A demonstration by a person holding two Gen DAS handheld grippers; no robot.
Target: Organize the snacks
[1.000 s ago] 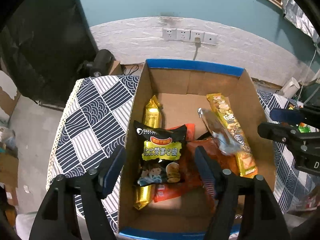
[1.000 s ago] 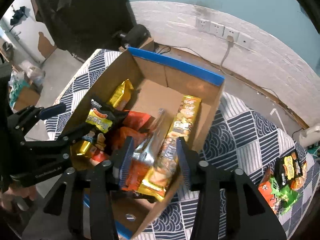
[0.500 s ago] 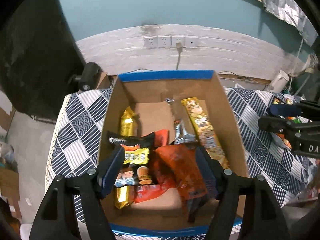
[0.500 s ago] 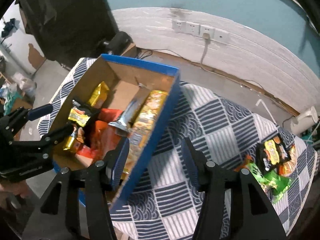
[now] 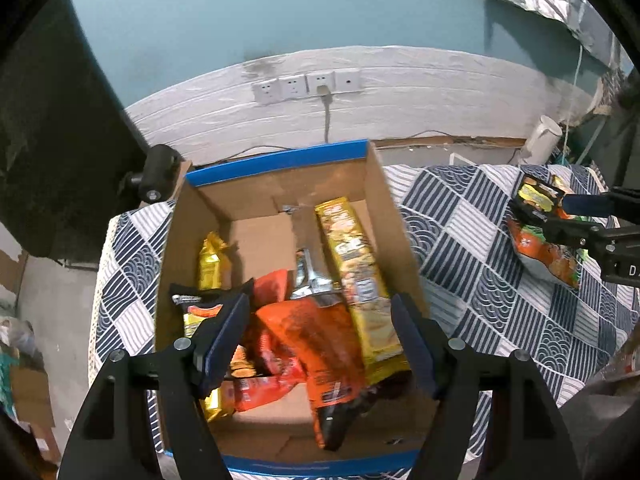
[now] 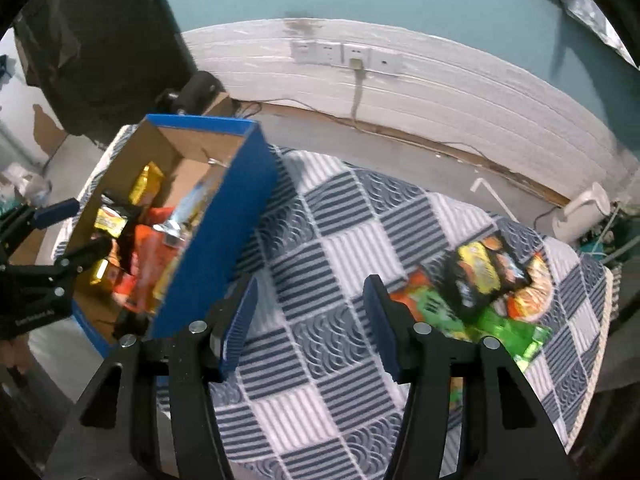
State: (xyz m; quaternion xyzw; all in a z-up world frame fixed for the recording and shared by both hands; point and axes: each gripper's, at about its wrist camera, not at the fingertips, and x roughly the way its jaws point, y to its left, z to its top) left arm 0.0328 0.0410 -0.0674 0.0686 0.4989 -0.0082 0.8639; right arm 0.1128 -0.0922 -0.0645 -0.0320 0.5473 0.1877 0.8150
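Snack packets [image 6: 492, 280] beyond hand-held gripper [image 6: 310, 320], blurred

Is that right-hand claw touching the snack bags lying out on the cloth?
Apart. In the right wrist view the right gripper has only checked cloth between its open fingers; the loose snack bags lie beyond, off to one side.

The box [image 5: 376, 200] is plain matt brown cardboard inside, with glossy blue tape or print along the rim and outer wall. The snack packs in it are all shiny film: a crinkly orange bag [image 5: 316, 336], a gold foil pack [image 5: 210, 268], and a silvery wrapper [image 5: 310, 280] catching light. The table cloth [image 6: 340, 240] looks like soft woven fabric, matt. Both tongs are matt black plastic with ribbed blue pads [image 5: 224, 332] and small metal screws.
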